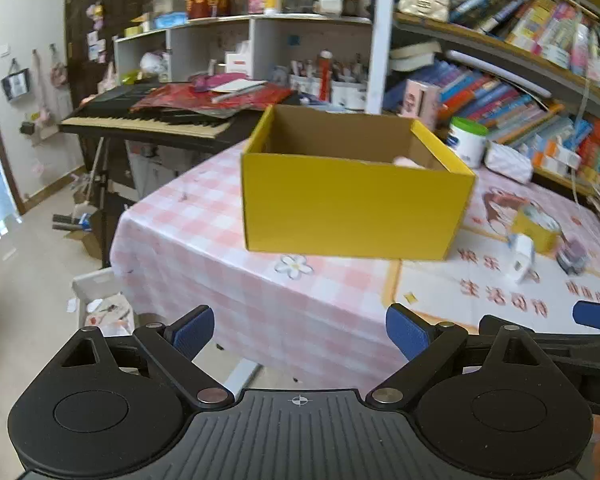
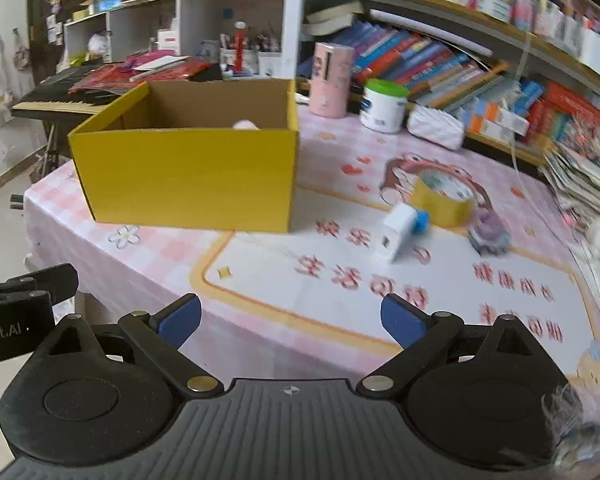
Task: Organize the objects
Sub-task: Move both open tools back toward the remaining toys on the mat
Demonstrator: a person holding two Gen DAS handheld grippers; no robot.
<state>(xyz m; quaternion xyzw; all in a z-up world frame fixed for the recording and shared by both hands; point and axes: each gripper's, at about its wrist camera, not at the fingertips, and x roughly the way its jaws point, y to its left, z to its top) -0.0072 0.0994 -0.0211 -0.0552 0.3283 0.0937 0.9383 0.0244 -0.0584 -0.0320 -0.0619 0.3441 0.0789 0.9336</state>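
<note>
A yellow cardboard box (image 1: 352, 204) stands open on the pink checked table; it also shows in the right wrist view (image 2: 188, 176). A pale pink object (image 2: 246, 124) peeks over its rim inside. To its right lie a white charger (image 2: 398, 232), a yellow tape roll (image 2: 444, 198) and a small purple toy car (image 2: 490, 234). My left gripper (image 1: 300, 332) is open and empty at the table's near edge. My right gripper (image 2: 292, 320) is open and empty over the table's front, short of the charger.
A white tub with a green lid (image 2: 382, 106), a pink cylinder (image 2: 332, 80) and a white pouch (image 2: 436, 126) stand at the back. Bookshelves (image 2: 480, 60) line the right. A keyboard piano (image 1: 148, 120) stands left of the table. A bin (image 1: 104, 308) sits on the floor.
</note>
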